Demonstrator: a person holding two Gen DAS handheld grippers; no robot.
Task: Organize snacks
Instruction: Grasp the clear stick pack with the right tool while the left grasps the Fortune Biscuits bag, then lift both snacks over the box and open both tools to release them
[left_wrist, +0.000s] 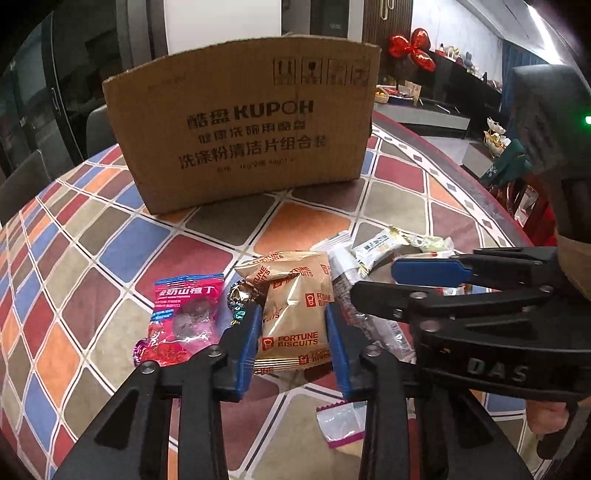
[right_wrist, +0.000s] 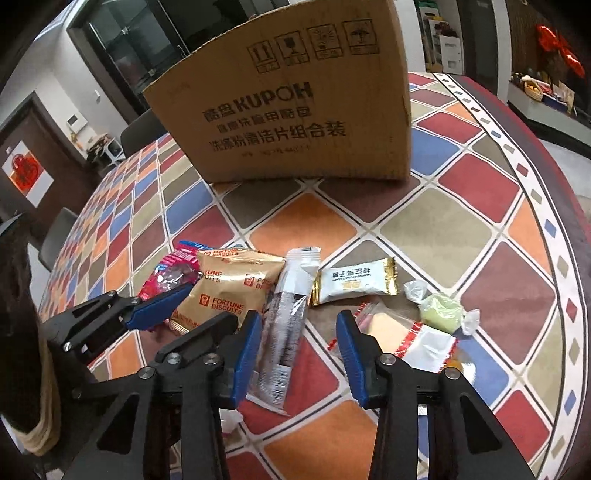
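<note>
The cardboard box (left_wrist: 240, 125) stands upright at the back of the bench (left_wrist: 74, 236), well apart from the snacks, and I judge it is where they should go. In front of it lies the biscuit bag (left_wrist: 295, 314), with a pink candy packet (left_wrist: 184, 317) just beside it on one side and a long silver wrapper (right_wrist: 288, 317) on the other.

The left gripper (left_wrist: 293, 328) has its blue pads on both sides of the biscuit bag and seems to be clamped on it (the pads touch its edges). To do this step well, I think the grip should stay gentle, because the biscuits can break, and the bag should go up straight so it does not drag the neighbours.

The right gripper (right_wrist: 301, 354) is apart, with the silver wrapper lying between its fingers, not pinched. The small green candy (right_wrist: 441, 308) lies near it.
</note>
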